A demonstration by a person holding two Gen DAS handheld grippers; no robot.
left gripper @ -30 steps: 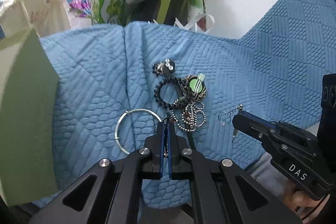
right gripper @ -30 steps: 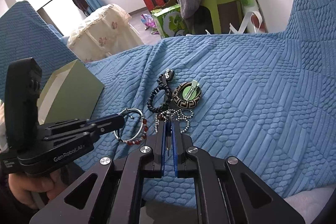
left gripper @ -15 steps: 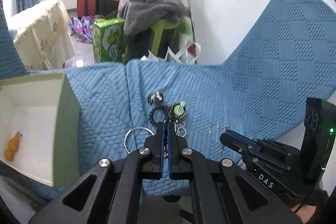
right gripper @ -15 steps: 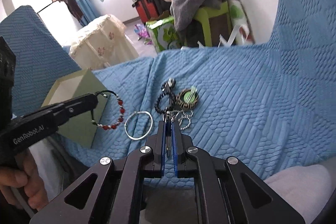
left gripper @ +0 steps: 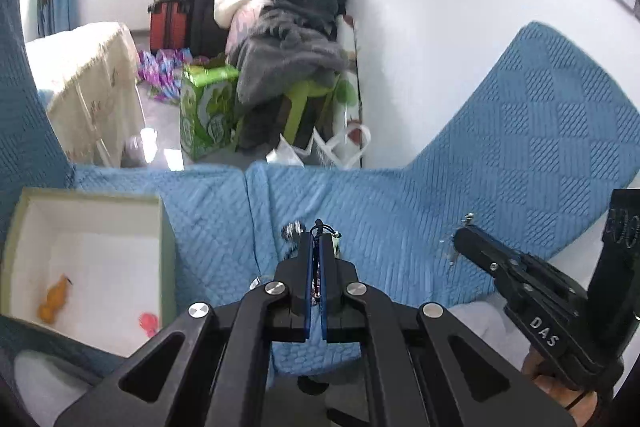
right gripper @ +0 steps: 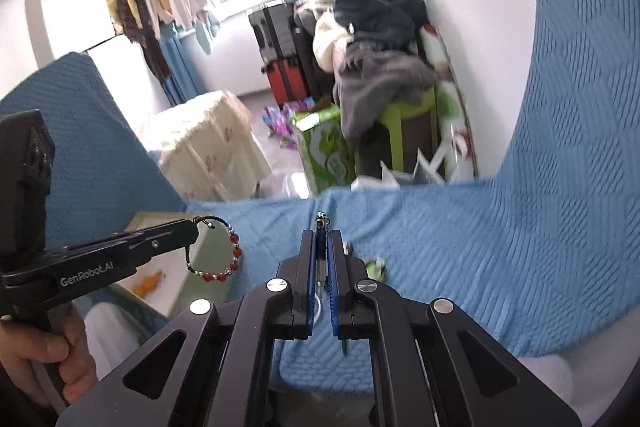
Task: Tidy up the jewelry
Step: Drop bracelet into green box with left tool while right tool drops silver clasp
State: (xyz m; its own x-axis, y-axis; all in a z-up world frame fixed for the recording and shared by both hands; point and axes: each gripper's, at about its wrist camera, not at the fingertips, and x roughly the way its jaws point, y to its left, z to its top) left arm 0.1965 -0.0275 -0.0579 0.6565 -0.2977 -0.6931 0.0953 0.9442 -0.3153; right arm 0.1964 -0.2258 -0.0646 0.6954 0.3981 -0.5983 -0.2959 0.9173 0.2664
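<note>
My left gripper (left gripper: pixel 317 241) is shut on a red bead bracelet (right gripper: pixel 224 259), which hangs from its tip (right gripper: pixel 192 229) in the right wrist view, above the near corner of the open box (left gripper: pixel 162 227). The box is white inside and holds an orange piece (left gripper: pixel 54 301) and a red piece (left gripper: pixel 148 321). My right gripper (right gripper: pixel 319 241) is shut on a thin silver chain piece (right gripper: pixel 321 221); its tip with the dangling chain (left gripper: pixel 460 231) shows at the right in the left wrist view. The remaining jewelry pile (right gripper: pixel 374 265) lies on the blue cover, mostly hidden behind the fingers.
The blue quilted sofa cover (left gripper: pixel 400 211) spreads ahead and rises at the right. Beyond its edge stand a green carton (left gripper: pixel 204 107), a green stool with clothes (left gripper: pixel 296 67), suitcases and a cloth-covered table (left gripper: pixel 84 83).
Both grippers have lifted up and back from the jewelry pile, each carrying its piece. The left one has moved toward the box, whose inside now shows.
</note>
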